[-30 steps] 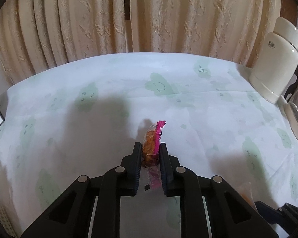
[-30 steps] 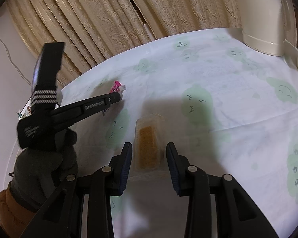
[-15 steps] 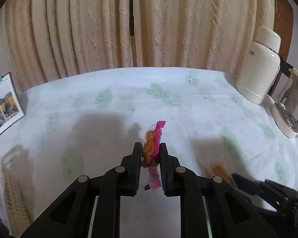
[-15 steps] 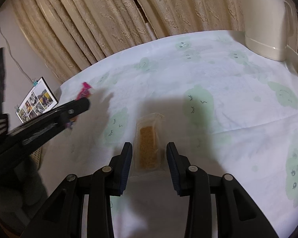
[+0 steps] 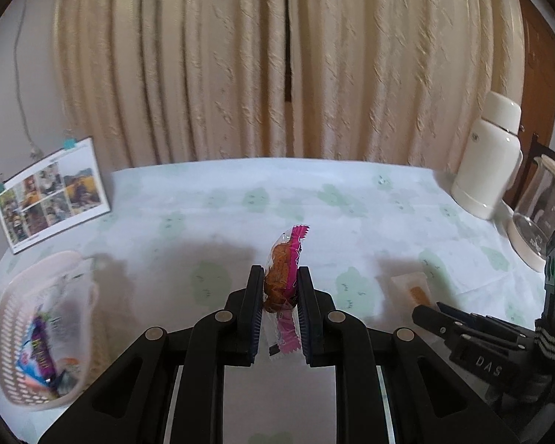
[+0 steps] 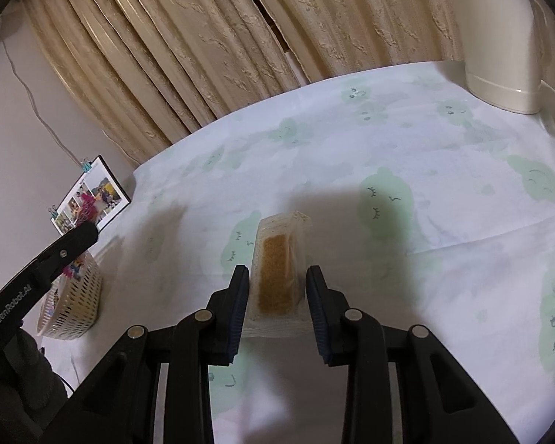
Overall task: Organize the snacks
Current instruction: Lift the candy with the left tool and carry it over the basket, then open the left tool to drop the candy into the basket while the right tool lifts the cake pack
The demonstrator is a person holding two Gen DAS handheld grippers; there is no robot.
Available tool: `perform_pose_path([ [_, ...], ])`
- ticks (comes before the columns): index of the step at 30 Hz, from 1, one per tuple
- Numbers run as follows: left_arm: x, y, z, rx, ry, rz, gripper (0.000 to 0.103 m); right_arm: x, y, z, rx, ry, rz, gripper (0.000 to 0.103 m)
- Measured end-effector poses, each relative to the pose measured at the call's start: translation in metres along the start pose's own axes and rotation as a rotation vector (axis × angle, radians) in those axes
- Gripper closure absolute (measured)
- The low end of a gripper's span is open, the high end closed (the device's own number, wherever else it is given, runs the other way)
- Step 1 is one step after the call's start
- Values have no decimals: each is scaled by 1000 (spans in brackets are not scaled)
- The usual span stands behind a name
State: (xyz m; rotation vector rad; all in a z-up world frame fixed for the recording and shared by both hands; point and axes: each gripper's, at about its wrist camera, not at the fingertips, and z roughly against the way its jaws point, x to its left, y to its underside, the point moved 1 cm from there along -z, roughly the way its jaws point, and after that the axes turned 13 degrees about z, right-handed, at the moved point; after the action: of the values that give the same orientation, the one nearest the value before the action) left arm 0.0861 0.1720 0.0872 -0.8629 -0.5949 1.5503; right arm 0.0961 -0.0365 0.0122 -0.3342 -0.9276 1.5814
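Here the pink-edged snack packet point(image 5: 283, 277) stands upright between the fingers of the left gripper point(image 5: 279, 298), which are clamped on its lower middle, lifted clear of the cloud-print tablecloth point(image 5: 351, 199). The clear wrap shows a lumpy orange-brown fried piece inside; I judge it light and brittle, with slippery crinkly film, so a gentle squeeze across the bulk (not on the flat sealed tail, which would slide) looks like the right hold. The white perforated basket point(image 5: 44, 329) sits low on the left with other wrapped snacks already in it, near enough to be the likely drop point.

The second item, a clear-wrapped golden bar point(image 6: 277, 275), lies flat on the tablecloth between the fingers of the right gripper point(image 6: 277, 305). Those fingers stand apart on either side of it, close to its long edges; whether they touch the wrap I cannot tell. It looks stiff but crumbly, best pinched across its narrow width. Beyond stand a cream thermos point(image 5: 488, 162), a glass kettle point(image 5: 536, 218) and a photo calendar point(image 5: 51, 199) against beige curtains point(image 5: 277, 59).
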Motion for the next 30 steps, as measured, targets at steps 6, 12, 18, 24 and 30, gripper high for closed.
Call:
perform_pose_path([
  [6, 26, -4, 19, -37, -30, 54, 85, 4, 0, -1, 3, -3, 9, 73],
  [12, 64, -9, 36, -76, -82, 113, 85, 4, 1, -2, 8, -1, 16, 73],
  [18, 109, -14, 51, -109, -150, 177, 85, 5, 1, -3, 12, 4, 20, 73],
  [24, 150, -12, 60, -120, -224, 225, 85, 6, 2, -5, 14, 9, 26, 73],
  [30, 174, -7, 62, -114, -272, 246, 84, 7, 2, -5, 7, 11, 31, 73],
])
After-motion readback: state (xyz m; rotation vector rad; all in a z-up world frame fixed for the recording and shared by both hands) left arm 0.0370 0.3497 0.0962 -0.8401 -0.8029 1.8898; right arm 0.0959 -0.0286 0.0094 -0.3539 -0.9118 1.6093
